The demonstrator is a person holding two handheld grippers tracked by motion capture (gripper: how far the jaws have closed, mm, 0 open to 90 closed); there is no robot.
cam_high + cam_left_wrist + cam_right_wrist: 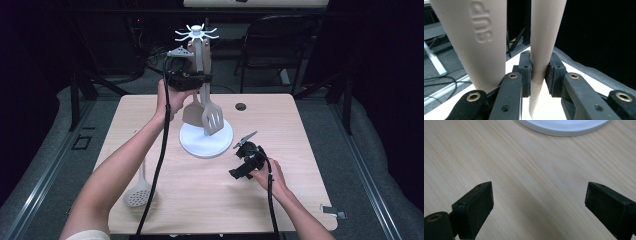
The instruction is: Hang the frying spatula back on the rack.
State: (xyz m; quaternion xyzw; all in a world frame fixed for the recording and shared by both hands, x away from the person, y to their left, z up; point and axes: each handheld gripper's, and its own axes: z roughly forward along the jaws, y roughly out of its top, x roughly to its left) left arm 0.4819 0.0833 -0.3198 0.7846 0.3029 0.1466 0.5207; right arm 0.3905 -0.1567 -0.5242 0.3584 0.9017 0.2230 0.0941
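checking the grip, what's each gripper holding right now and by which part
The left gripper is shut on the slotted spatula, gripping its handle as it hangs from the rack. The right gripper is open, holding nothing.

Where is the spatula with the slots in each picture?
High view: the slotted spatula hangs on the stand, its handle in the left gripper.
Left gripper view: its beige handle is pinched between the jaws.
Right gripper view: not in it.
Shared landmark: the stand's white base.
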